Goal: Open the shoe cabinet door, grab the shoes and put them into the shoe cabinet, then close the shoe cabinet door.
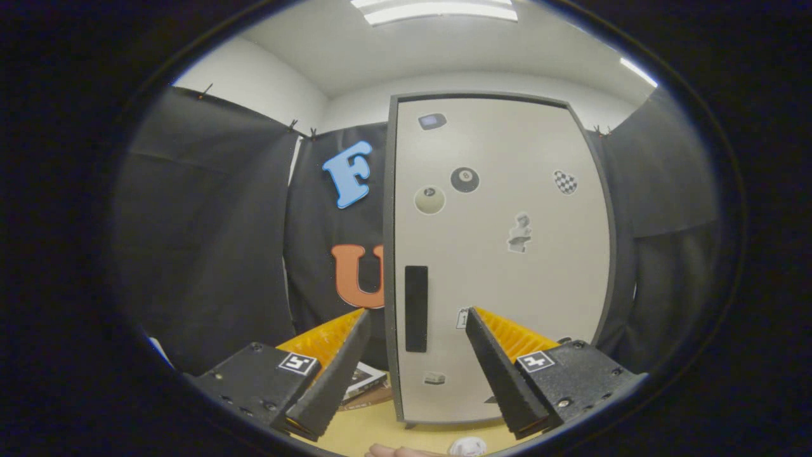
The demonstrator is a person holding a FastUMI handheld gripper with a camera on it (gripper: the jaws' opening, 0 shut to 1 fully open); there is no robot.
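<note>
A tall shoe cabinet (501,254) stands ahead of me, its pale door shut inside a dark frame and dotted with stickers. A black vertical handle (416,308) sits near the door's left edge. My gripper (415,311) is open, its two fingertips (361,317) spread wide, and the handle shows in the gap between them, some way beyond the tips. Nothing is held. No shoes can be made out.
The cabinet stands on a light wooden floor (380,431). A flat printed item (365,381) lies on the floor left of the cabinet's base. Black cloth walls close in on the left and right. A small white round object (468,446) and a fingertip (387,451) show below the fingers.
</note>
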